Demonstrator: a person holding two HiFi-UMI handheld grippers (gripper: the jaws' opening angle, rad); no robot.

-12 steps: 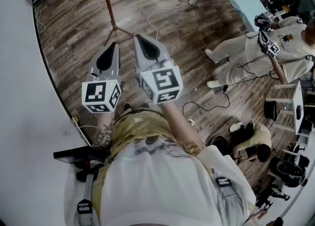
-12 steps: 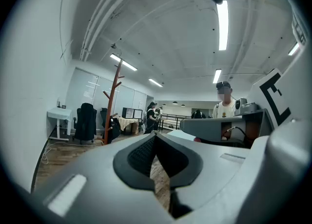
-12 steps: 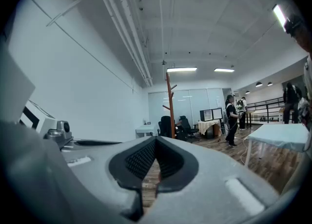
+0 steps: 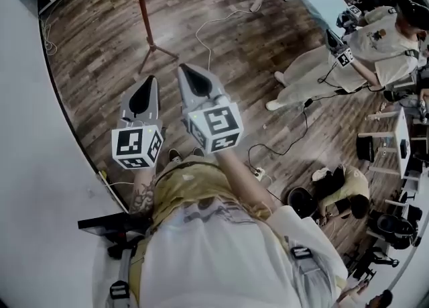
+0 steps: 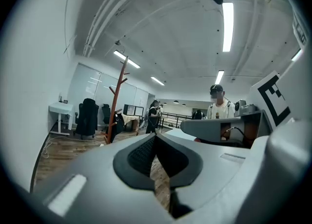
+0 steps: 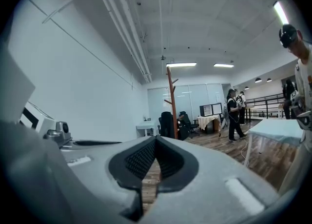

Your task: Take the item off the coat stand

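Approach stage: left gripper [image 4: 147,88] and right gripper [image 4: 192,78] are held out, jaws clenched, empty. A dark item [image 5: 119,123] is hung on the coat stand [image 4: 145,15] by the floor's far edge; closer reach and opened jaws seem needed.

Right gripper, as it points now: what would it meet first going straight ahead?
Nothing close: bare wooden floor lies ahead of the right gripper and its shut jaws. The first thing near its line looks to be the tall reddish-brown wooden coat stand, just right of centre; depth is unclear.
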